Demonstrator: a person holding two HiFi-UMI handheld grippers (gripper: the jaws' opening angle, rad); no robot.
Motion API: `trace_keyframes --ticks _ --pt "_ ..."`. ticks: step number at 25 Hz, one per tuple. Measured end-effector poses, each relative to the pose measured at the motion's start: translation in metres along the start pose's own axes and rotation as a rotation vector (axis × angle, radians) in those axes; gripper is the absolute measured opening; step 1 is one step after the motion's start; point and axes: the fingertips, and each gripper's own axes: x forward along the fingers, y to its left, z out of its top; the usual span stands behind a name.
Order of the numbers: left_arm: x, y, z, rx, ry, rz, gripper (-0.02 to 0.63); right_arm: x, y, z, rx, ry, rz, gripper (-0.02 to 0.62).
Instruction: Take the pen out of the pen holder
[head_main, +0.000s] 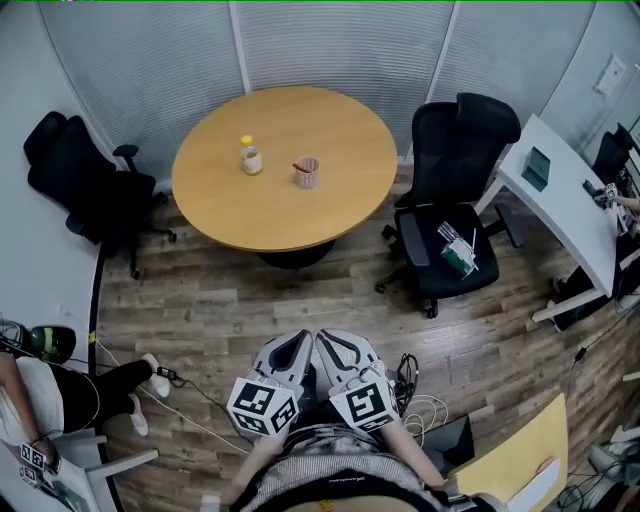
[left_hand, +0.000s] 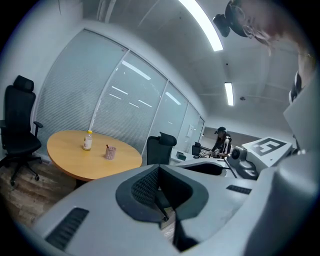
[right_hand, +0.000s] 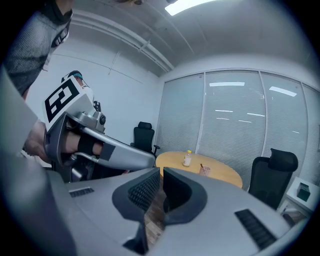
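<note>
A pink pen holder (head_main: 306, 172) stands near the middle of the round wooden table (head_main: 330, 215), with a dark pen sticking out of it. The holder also shows small in the left gripper view (left_hand: 110, 152) and the right gripper view (right_hand: 204, 171). My left gripper (head_main: 300, 342) and right gripper (head_main: 334, 342) are held side by side close to my body, over the floor and far short of the table. In their own views the left gripper (left_hand: 159, 174) and the right gripper (right_hand: 161, 176) have their jaws together with nothing between them.
A small yellow-capped bottle (head_main: 250, 156) stands left of the holder. Black office chairs stand at the table's left (head_main: 85, 180) and right (head_main: 450, 210). A white desk (head_main: 565, 215) is at the right. A seated person (head_main: 60, 400) is at lower left, and cables (head_main: 420, 405) lie on the floor.
</note>
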Motion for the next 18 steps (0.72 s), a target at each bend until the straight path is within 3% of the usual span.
trace_keyframes --ticks 8,18 --pt "0.054 0.052 0.039 0.032 -0.005 -0.079 0.003 0.065 -0.047 0.019 0.021 -0.014 -0.065 0.034" --pt "0.091 0.109 0.066 0.029 0.011 -0.109 0.003 0.133 -0.078 0.034 0.036 0.007 -0.096 0.034"
